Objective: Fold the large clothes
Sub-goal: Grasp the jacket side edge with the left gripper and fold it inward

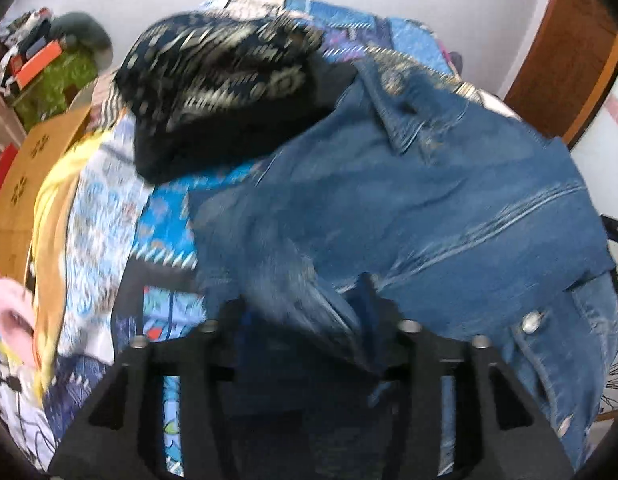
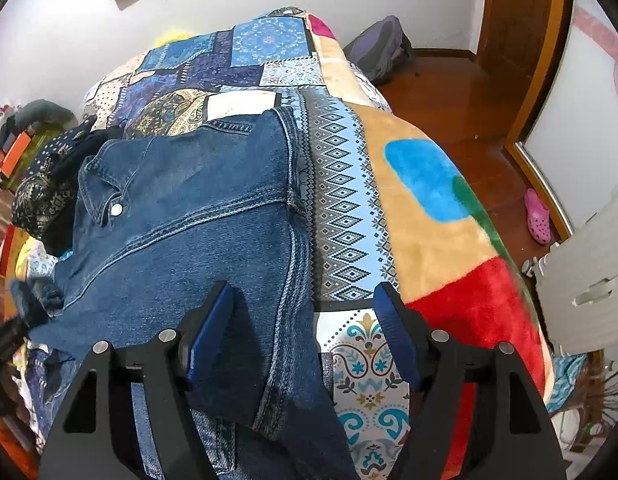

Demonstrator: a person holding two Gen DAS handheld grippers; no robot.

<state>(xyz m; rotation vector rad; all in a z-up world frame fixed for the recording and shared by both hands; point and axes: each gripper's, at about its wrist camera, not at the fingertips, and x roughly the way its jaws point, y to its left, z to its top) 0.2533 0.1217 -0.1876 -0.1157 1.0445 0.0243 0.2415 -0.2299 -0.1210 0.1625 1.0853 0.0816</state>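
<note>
Right tongs (image 2: 305,332) stand apart over the near hem of the denim jacket (image 2: 197,216), spread on the patchwork bedspread (image 2: 337,216). Left tongs (image 1: 309,320), blurred, seem clamped on a jacket fold.

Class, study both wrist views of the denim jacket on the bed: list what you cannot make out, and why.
- Left wrist view: left tongs tips, buried in denim jacket folds; grip unclear.
- Left wrist view: dark patterned garment, motion-blurred.
- Right wrist view: jacket's lower hem, hidden behind the open right tongs and cut off by the frame's bottom edge.
</note>
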